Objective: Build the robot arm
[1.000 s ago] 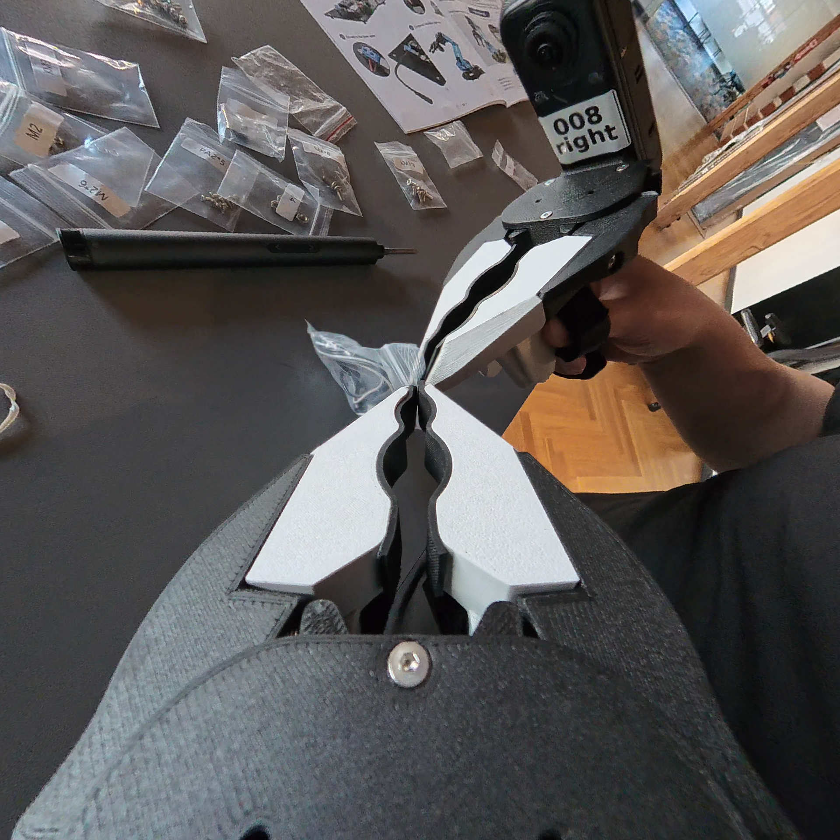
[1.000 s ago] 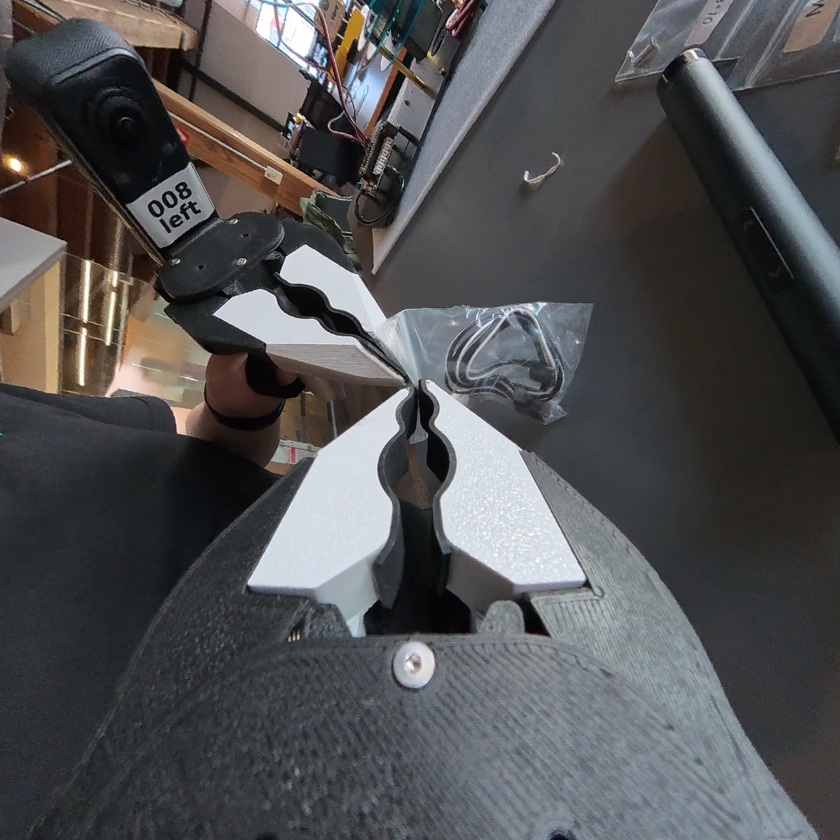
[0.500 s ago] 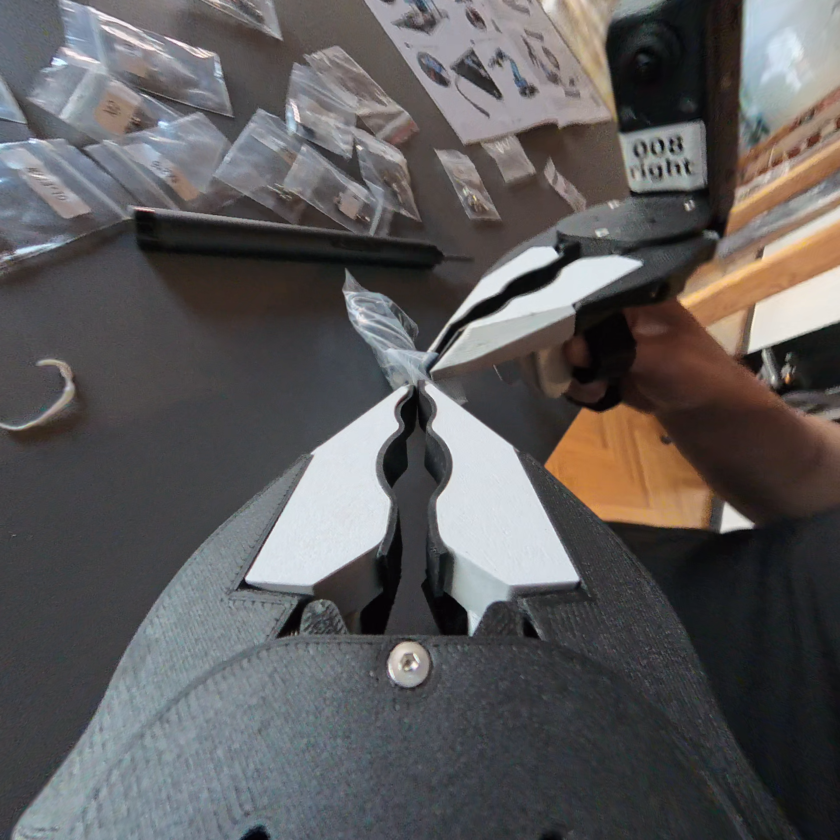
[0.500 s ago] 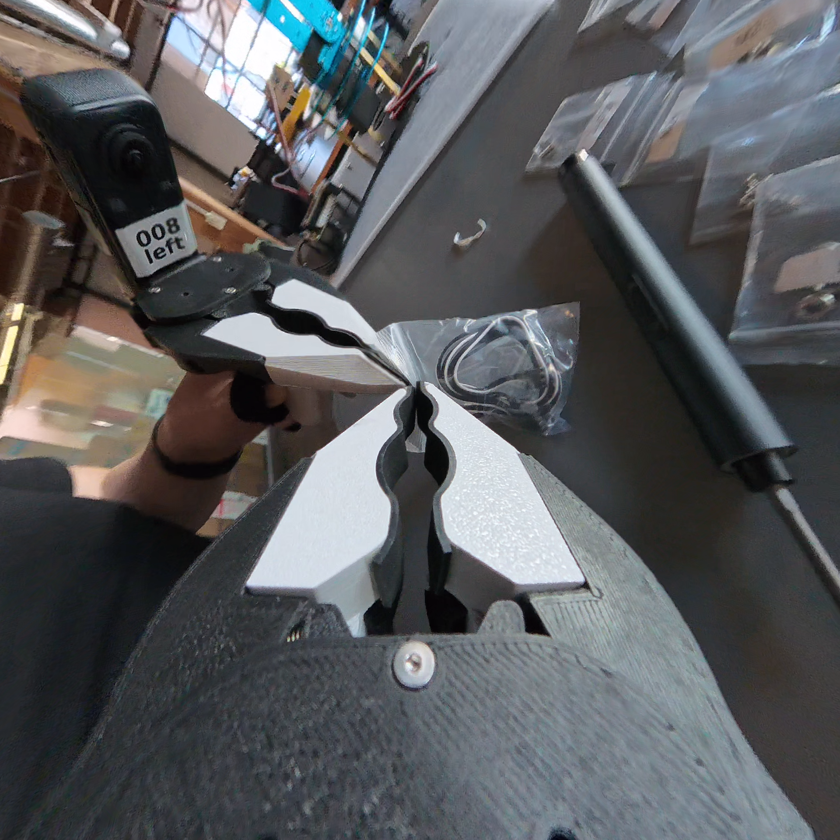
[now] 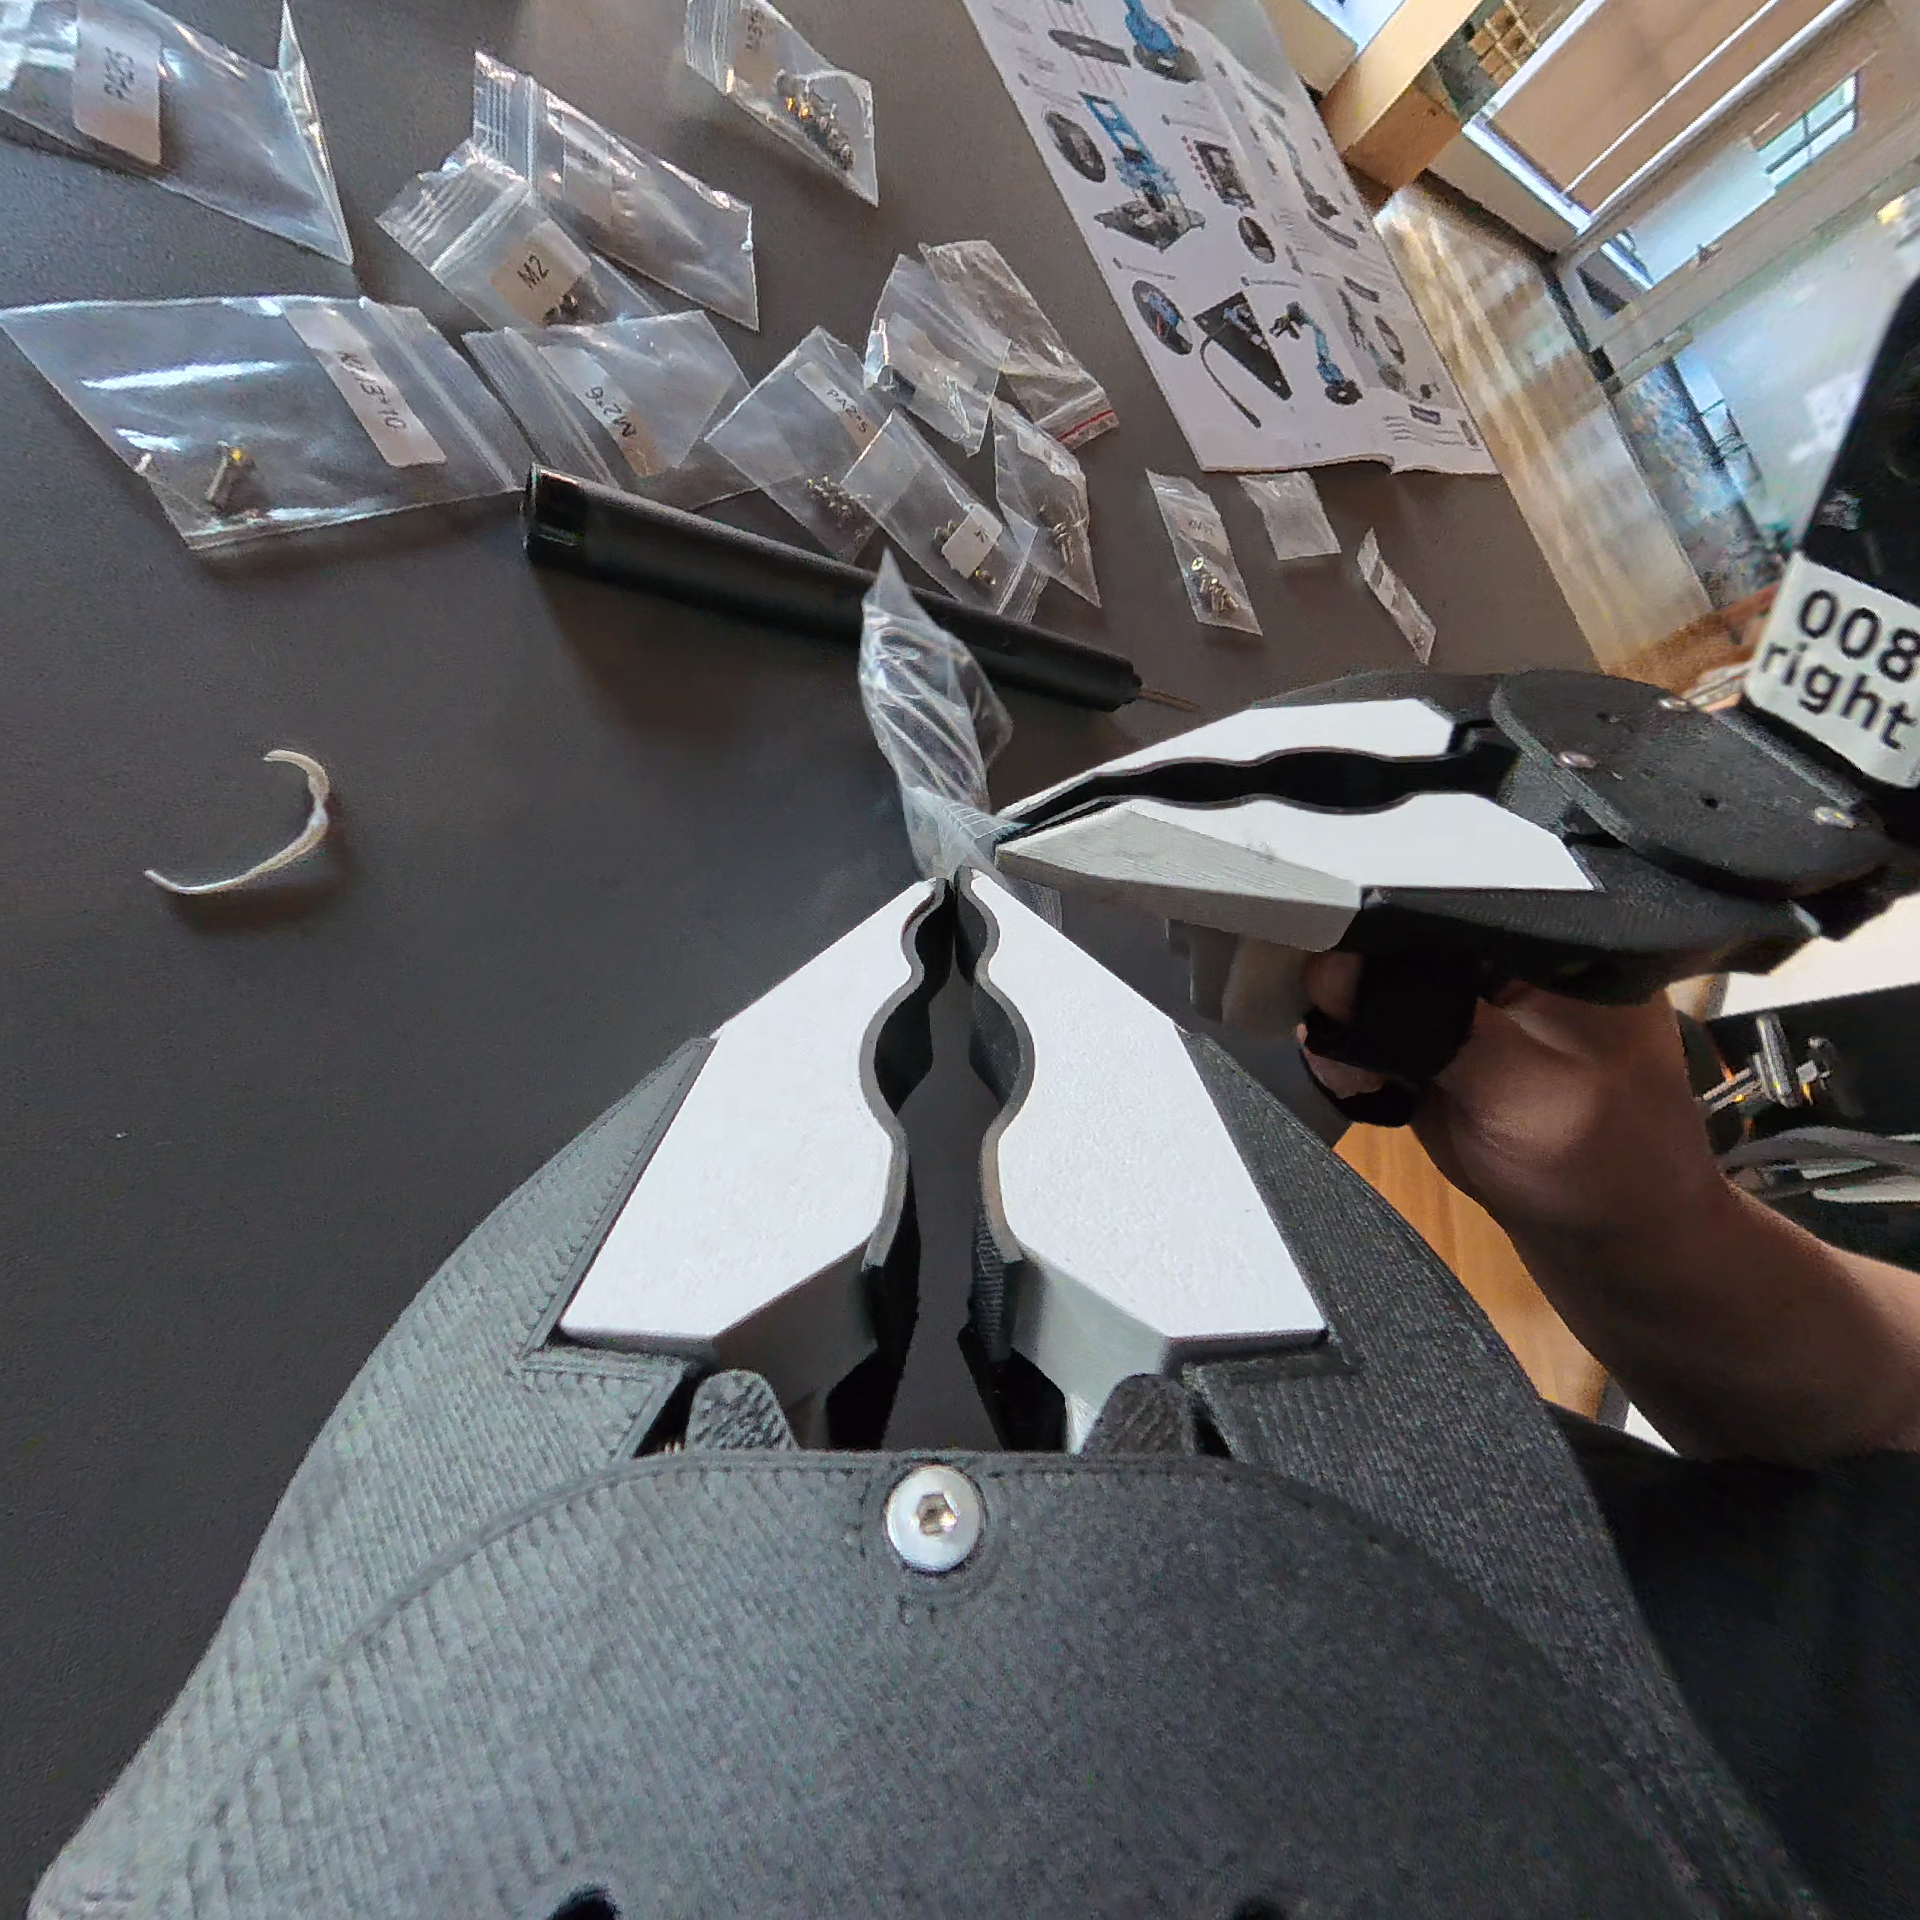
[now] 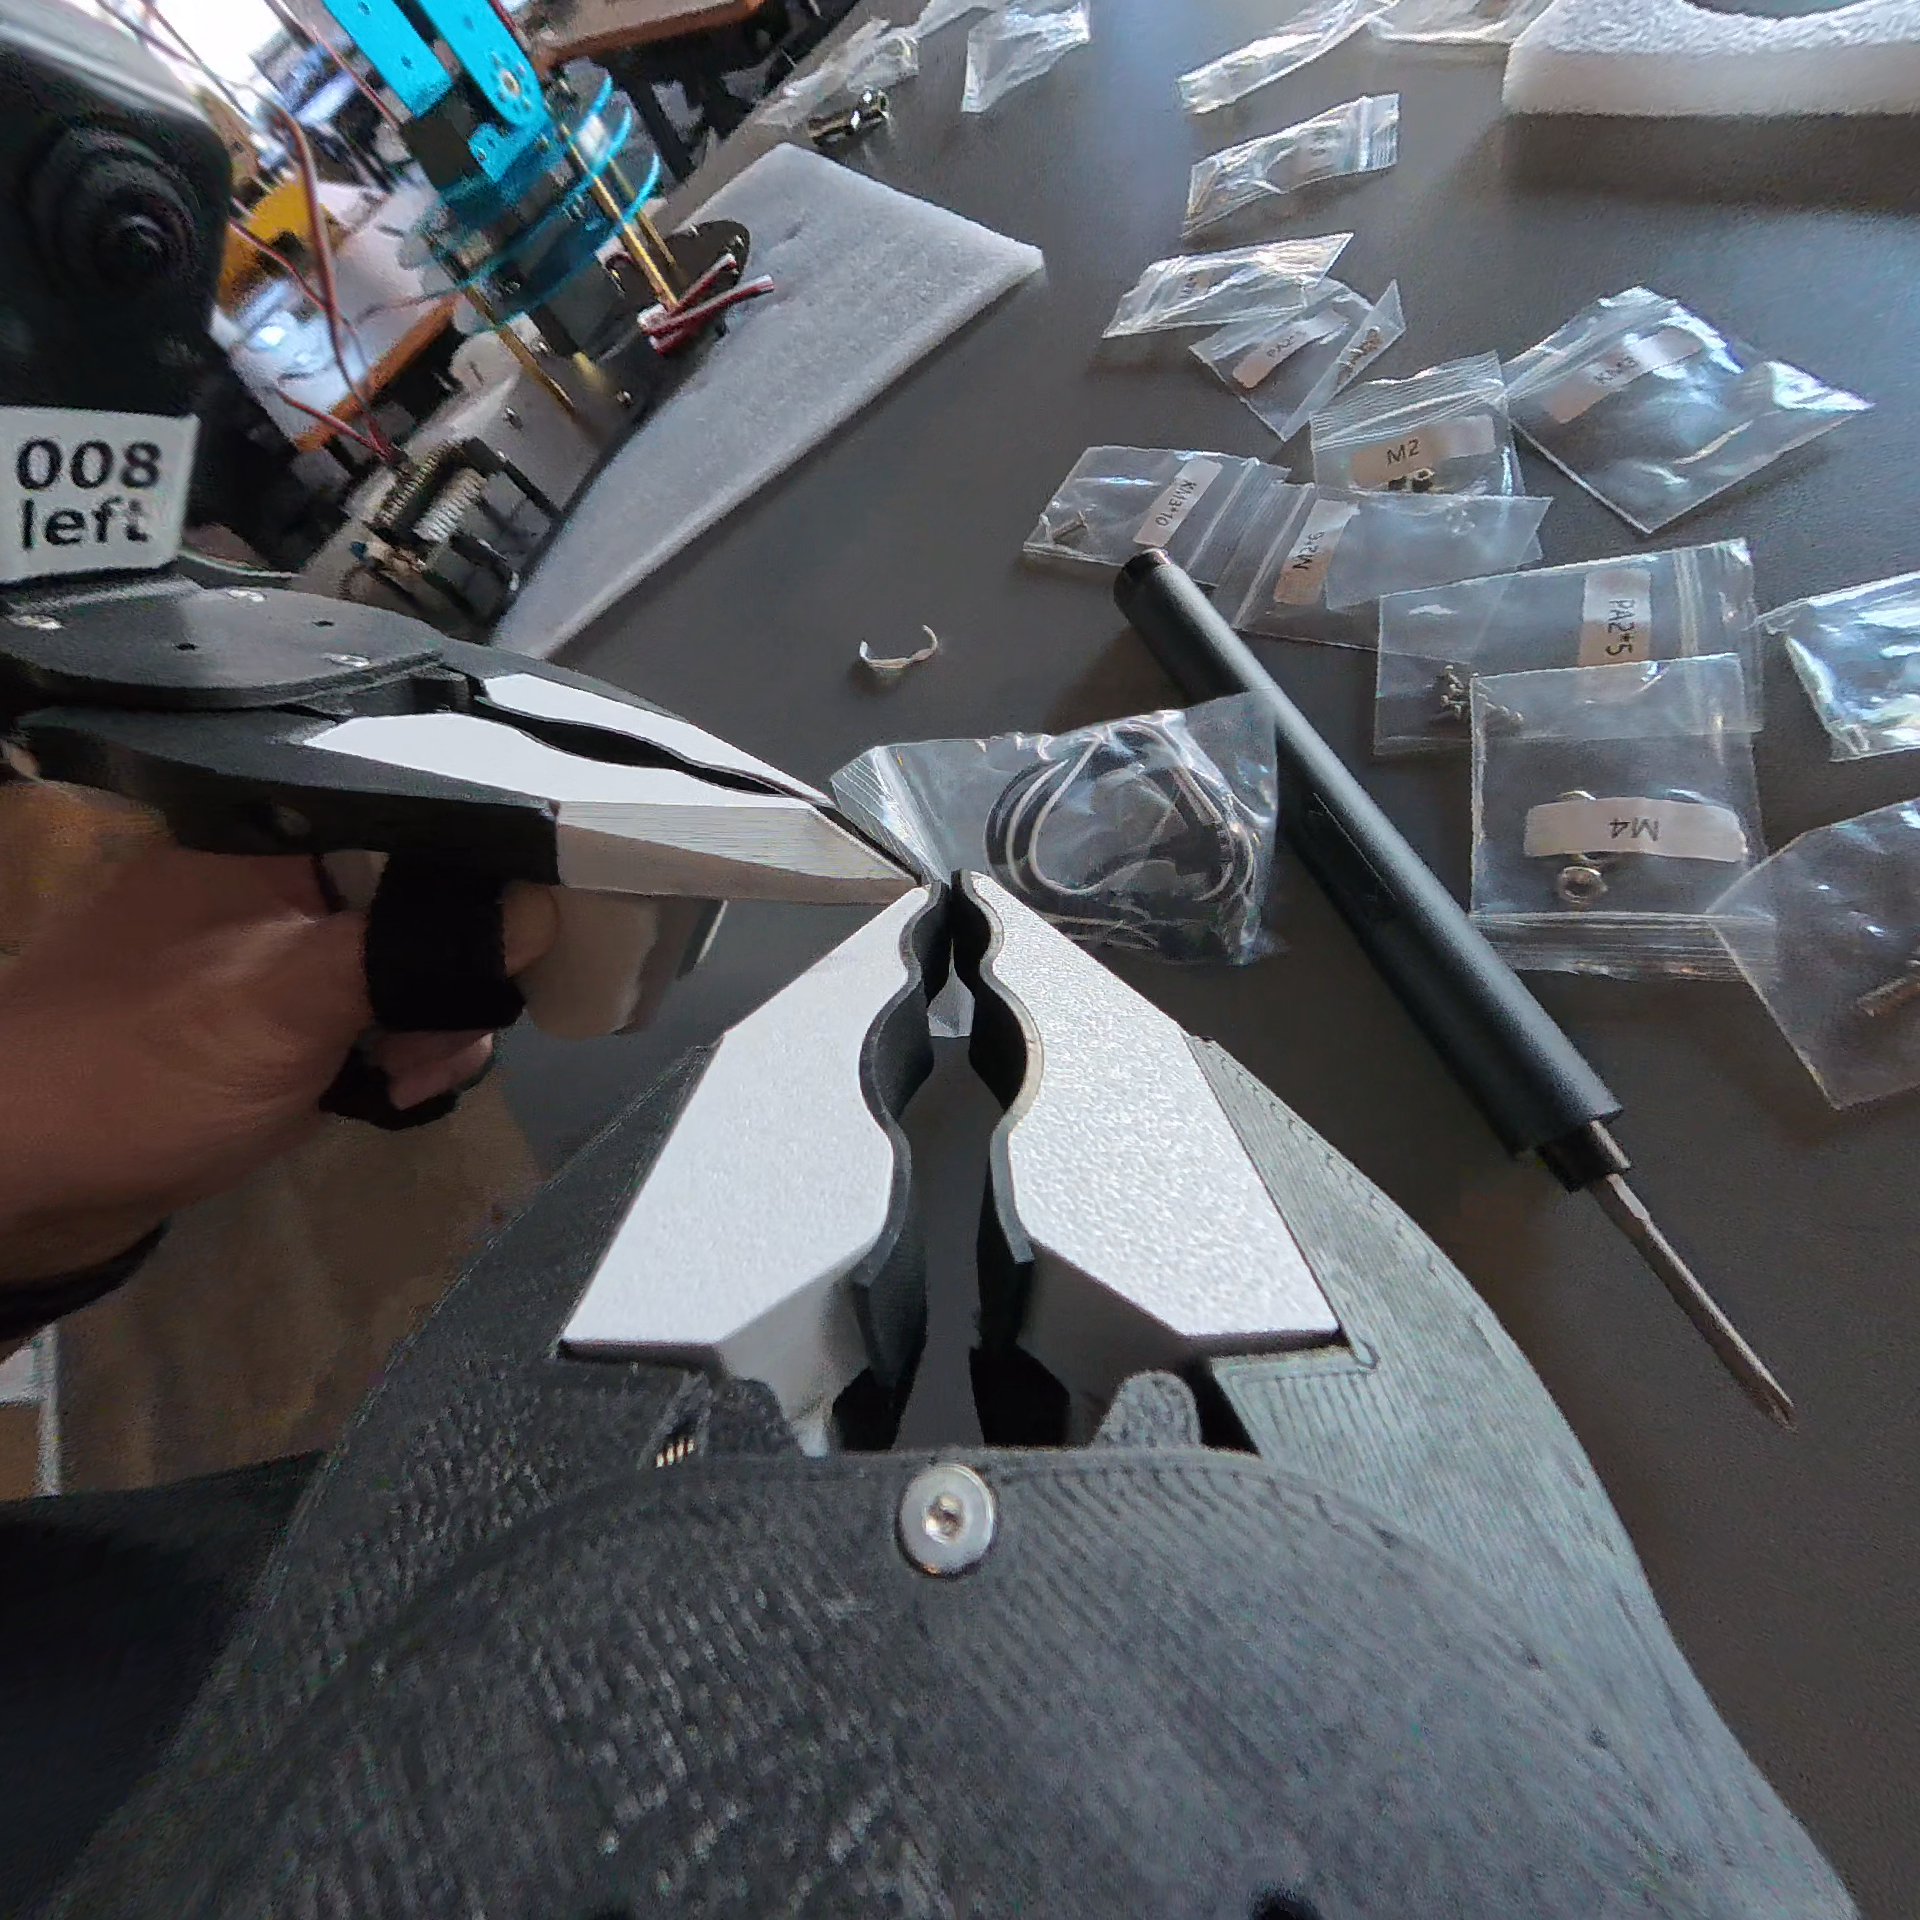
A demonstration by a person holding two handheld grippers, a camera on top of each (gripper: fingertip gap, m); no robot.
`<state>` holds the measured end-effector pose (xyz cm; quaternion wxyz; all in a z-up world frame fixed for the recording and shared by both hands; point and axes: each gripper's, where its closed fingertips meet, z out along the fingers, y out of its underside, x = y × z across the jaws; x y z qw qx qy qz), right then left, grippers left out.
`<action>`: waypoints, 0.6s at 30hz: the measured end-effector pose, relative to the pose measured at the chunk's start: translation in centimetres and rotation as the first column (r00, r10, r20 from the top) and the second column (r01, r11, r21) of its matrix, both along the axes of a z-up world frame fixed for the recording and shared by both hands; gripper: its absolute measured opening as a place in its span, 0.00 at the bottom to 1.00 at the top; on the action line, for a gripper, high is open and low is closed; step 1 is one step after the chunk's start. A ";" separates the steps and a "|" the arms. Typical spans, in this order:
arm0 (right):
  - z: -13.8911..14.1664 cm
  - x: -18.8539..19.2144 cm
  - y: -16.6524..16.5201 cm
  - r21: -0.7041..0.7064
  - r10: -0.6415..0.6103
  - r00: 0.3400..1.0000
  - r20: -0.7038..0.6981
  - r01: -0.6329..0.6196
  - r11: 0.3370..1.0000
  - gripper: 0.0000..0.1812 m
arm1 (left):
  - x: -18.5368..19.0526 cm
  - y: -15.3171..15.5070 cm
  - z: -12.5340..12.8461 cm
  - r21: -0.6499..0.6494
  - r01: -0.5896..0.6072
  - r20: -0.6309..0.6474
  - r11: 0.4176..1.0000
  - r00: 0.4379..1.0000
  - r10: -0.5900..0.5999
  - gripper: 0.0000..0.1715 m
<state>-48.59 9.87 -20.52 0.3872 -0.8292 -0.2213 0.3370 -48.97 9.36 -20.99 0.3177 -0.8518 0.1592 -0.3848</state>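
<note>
1. Dark grey table [image 5: 436,1039] carries many small clear bags with screws [image 6: 1605,810], a black screwdriver [image 6: 1382,883] and a printed sheet [image 5: 1247,260].
2. Left gripper [image 5: 954,883] is clamped on the edge of a clear bag with black cable [image 6: 1101,831].
3. Right gripper [image 6: 951,883] pinches the same edge (tips almost touching), with the bag raised above the table.

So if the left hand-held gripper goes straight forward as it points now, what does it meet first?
Probably the clear bag of black cable that the left hand-held gripper already pinches, then the black screwdriver behind it; depth is uncertain.
</note>
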 end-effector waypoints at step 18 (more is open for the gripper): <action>0.5 -0.8 0.8 0.185 -0.091 0.994 0.061 0.079 0.980 0.00 | -0.7 1.1 0.1 0.009 -0.003 -0.051 1.000 0.999 0.004 0.00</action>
